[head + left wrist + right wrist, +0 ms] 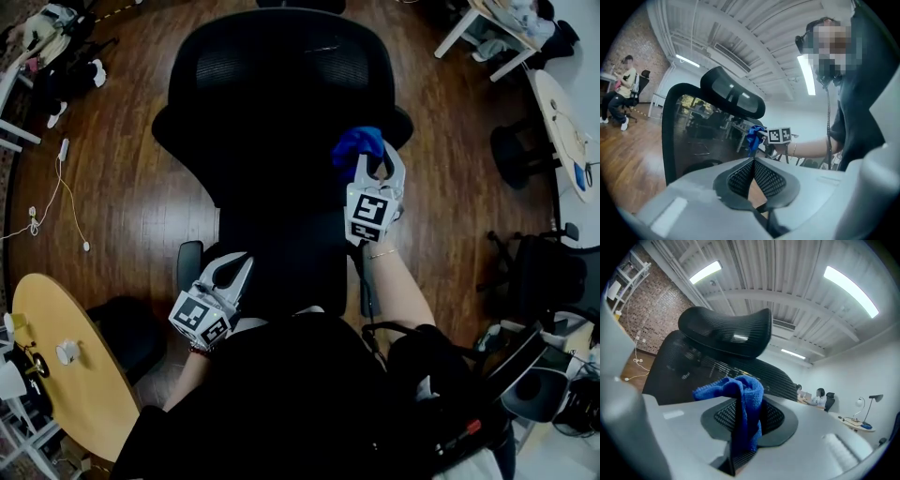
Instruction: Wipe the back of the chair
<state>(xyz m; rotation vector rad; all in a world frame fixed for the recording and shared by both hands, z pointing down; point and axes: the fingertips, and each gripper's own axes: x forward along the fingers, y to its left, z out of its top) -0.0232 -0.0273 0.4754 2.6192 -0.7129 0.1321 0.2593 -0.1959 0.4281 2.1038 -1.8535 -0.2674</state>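
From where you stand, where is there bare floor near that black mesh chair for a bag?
The wooden floor is bare left of the black mesh office chair, up to the white cable, and right of it, up to the black stool. The lower right is crowded with dark chairs; the round yellow table carries small things.

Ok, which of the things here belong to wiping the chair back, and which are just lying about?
For the job: black mesh office chair; blue cloth, clamped in the right hand-held gripper; left hand-held gripper, shut and empty.

Lying about: round wooden table at the left; second black chair at the right; white desk at the top right.
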